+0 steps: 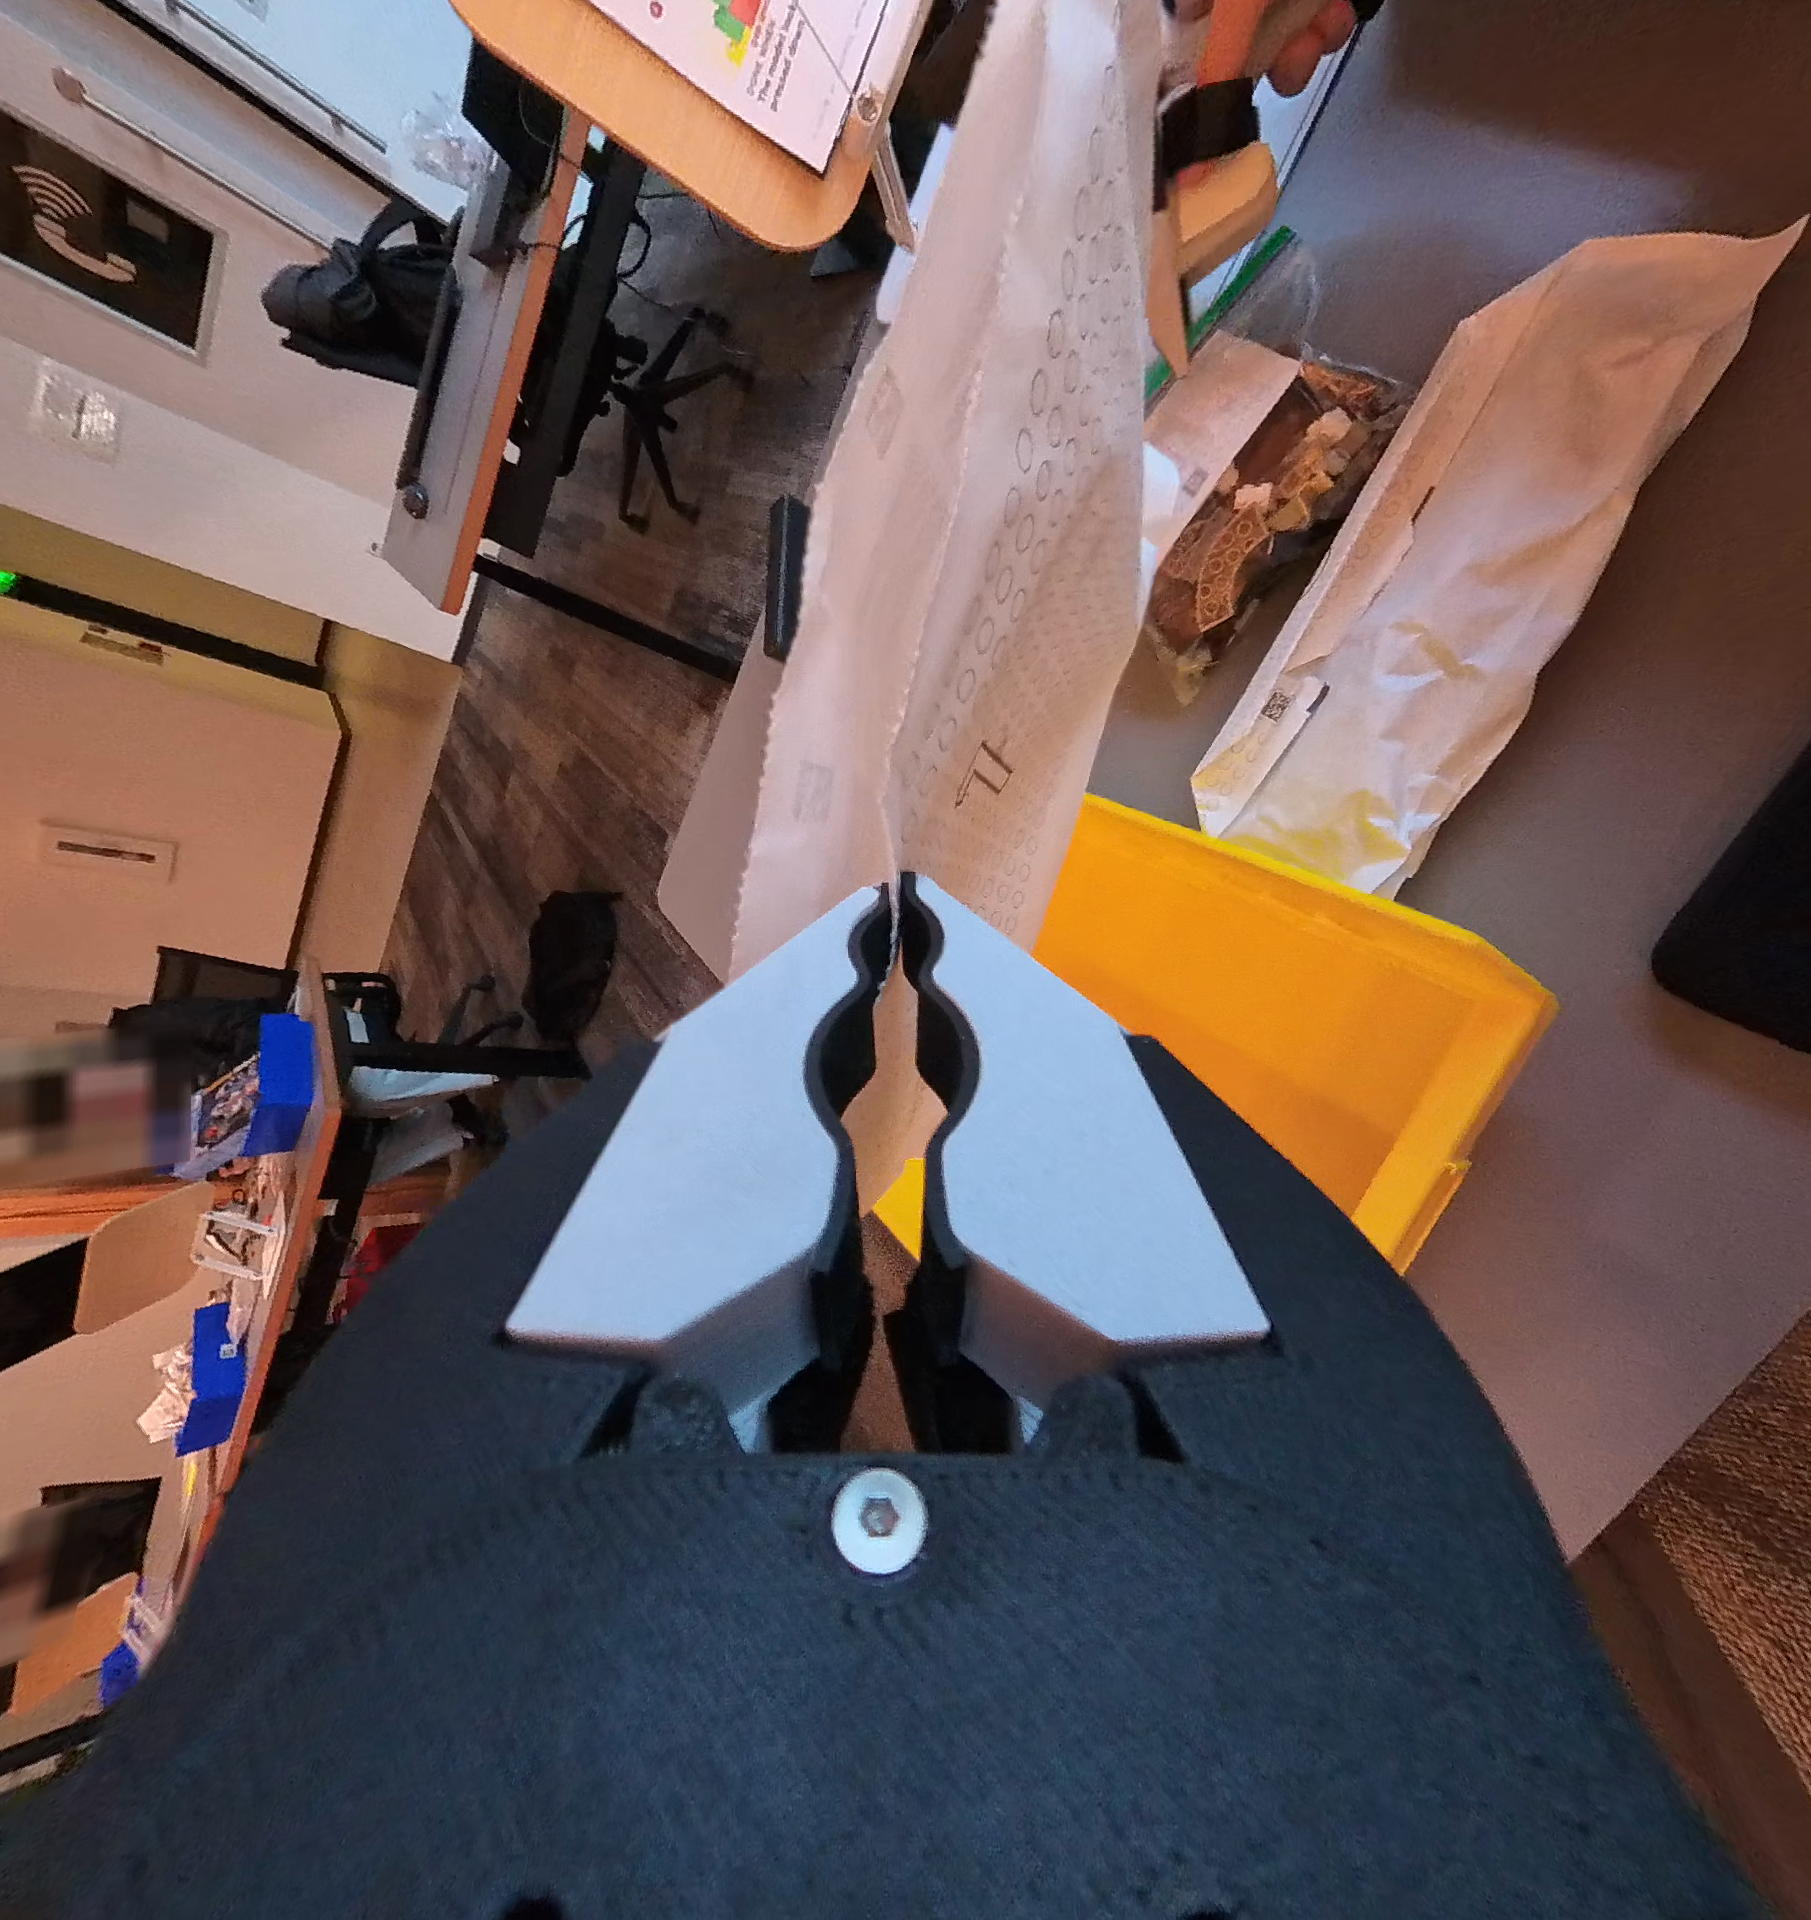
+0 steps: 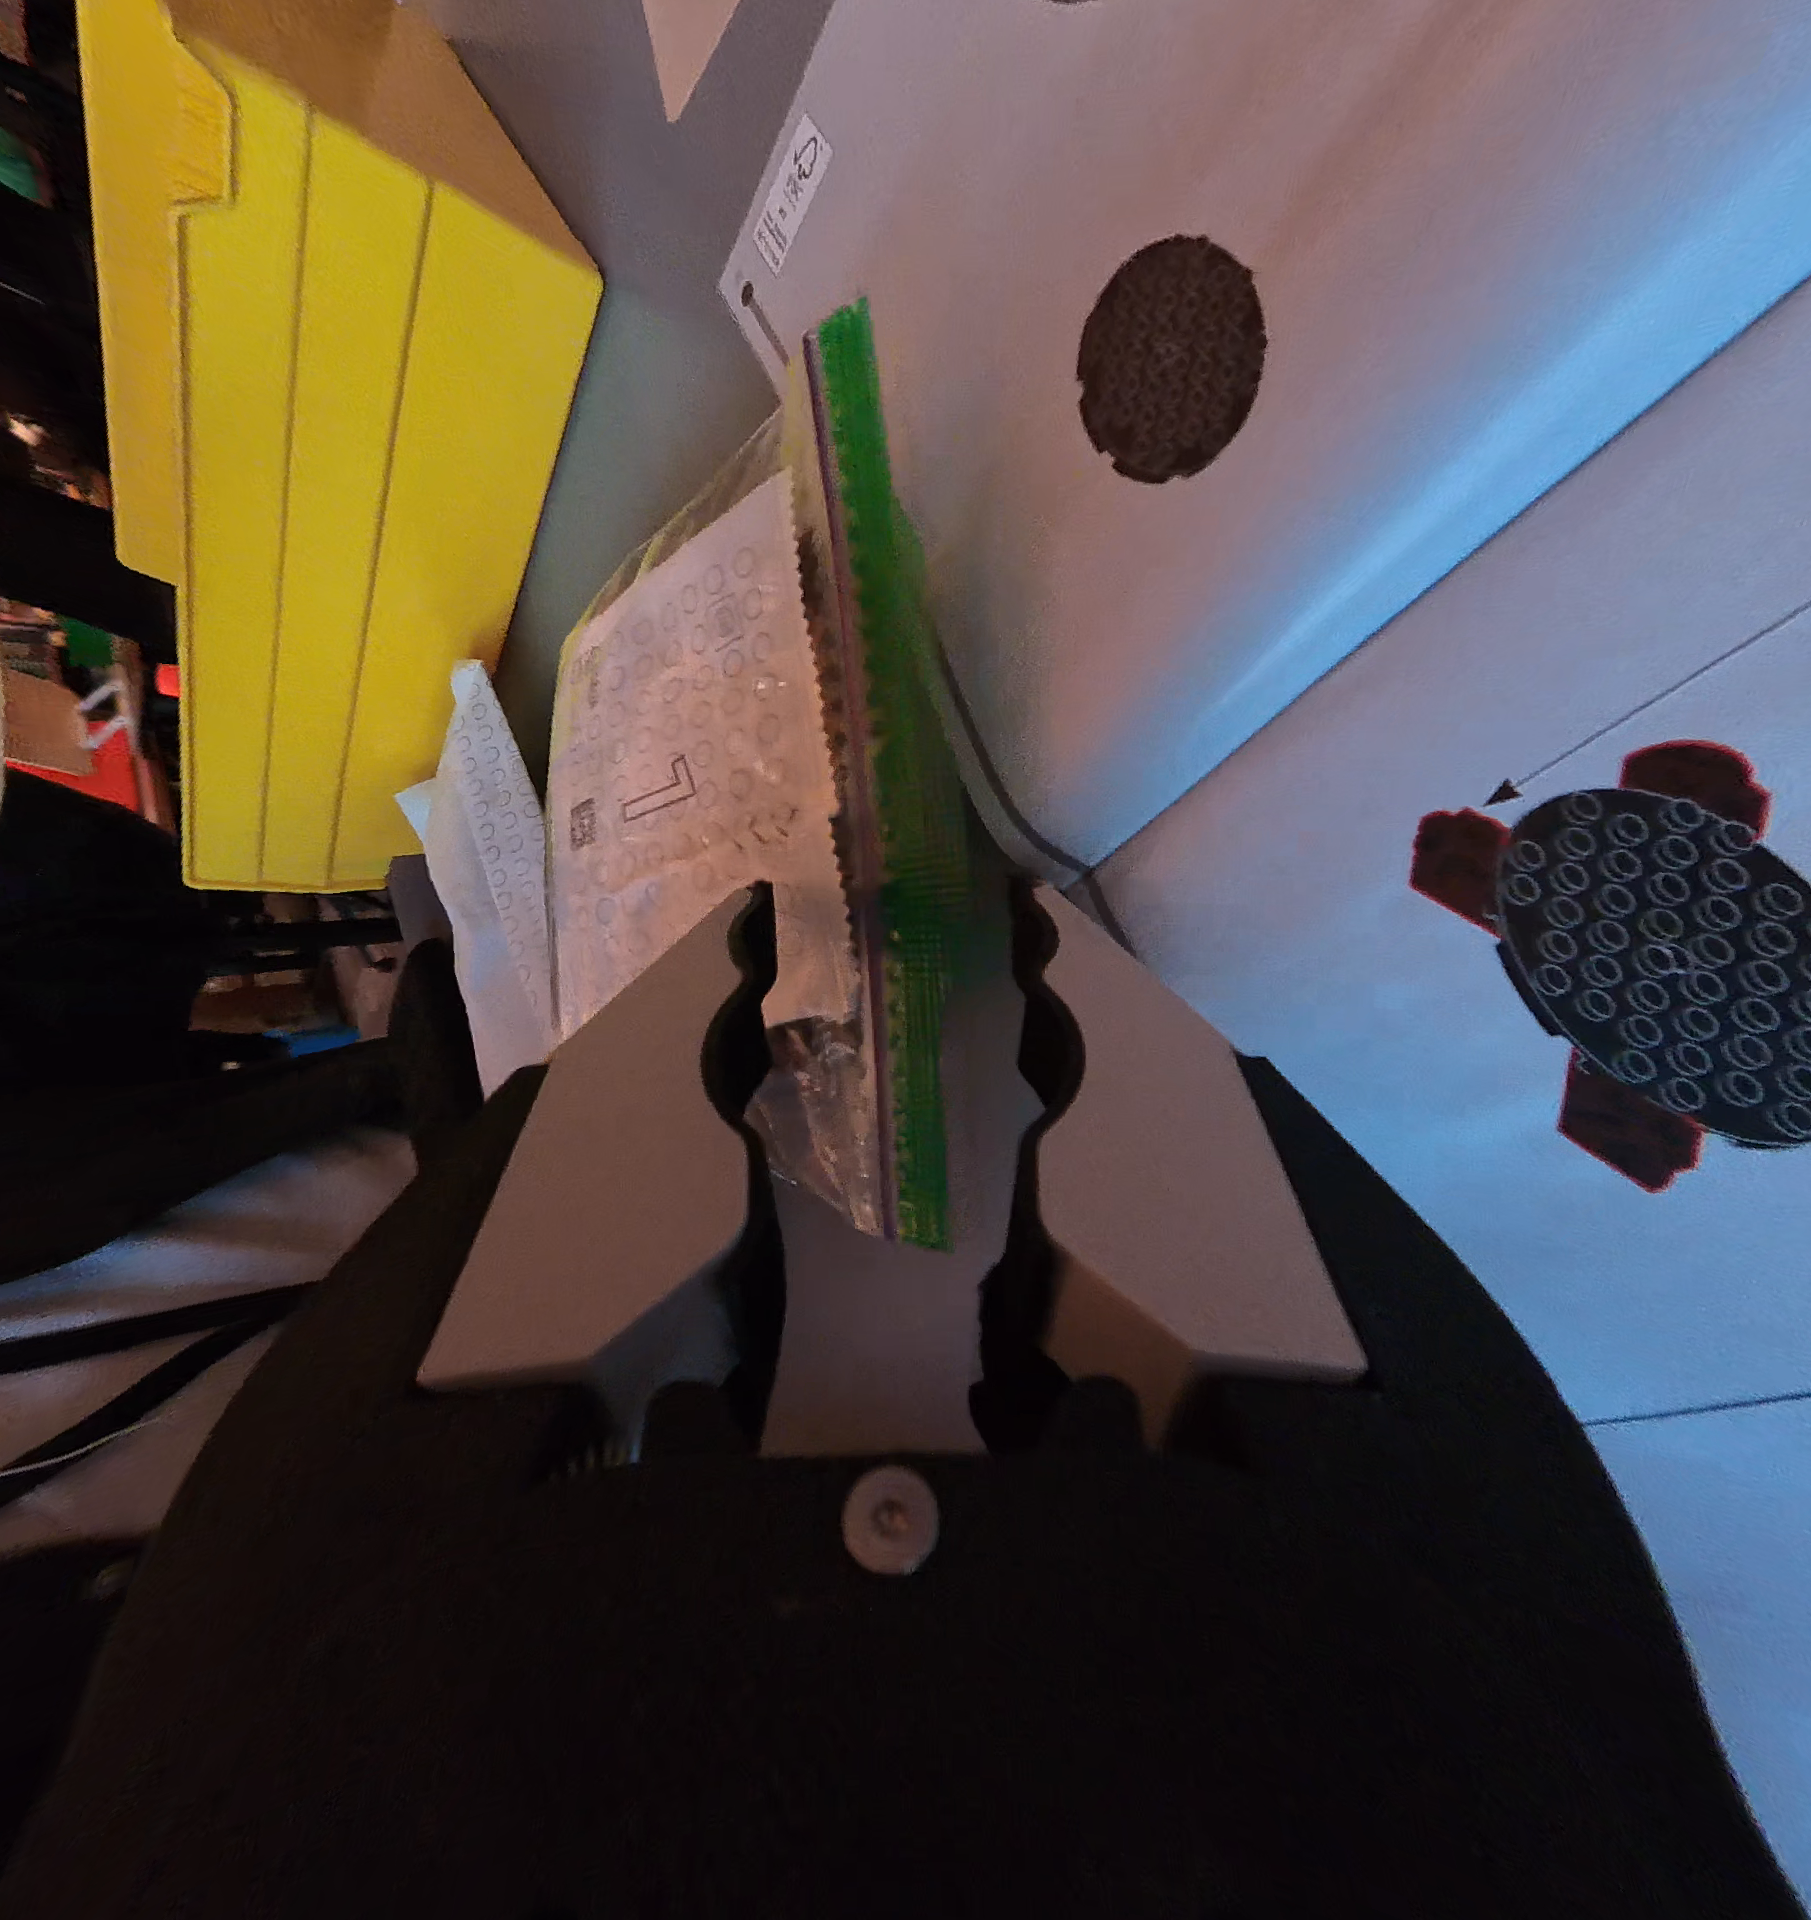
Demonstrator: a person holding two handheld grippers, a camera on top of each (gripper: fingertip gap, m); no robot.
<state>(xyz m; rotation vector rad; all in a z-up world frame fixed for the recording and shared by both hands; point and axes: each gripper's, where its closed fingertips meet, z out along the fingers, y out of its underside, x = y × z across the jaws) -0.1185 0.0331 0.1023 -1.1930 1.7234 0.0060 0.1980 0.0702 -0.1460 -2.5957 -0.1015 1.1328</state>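
A grey desk (image 1: 1628,1226) carries a yellow bin (image 1: 1285,1029) and a white paper bag (image 1: 1420,603). The left tongs (image 1: 899,891) pinch the edge of another long white paper bag (image 1: 984,540) lifted above the bin. The right tongs (image 2: 890,904) stand parted around a green-zippered clear plastic bag (image 2: 880,790), beside an instruction sheet (image 2: 1400,520).

White paper bag (image 1: 984,582), pinched at one edge

Left tongs (image 1: 903,904) clamp its crimped edge; printed with rings, it stretches away lifted over the yellow bin (image 1: 1296,997).
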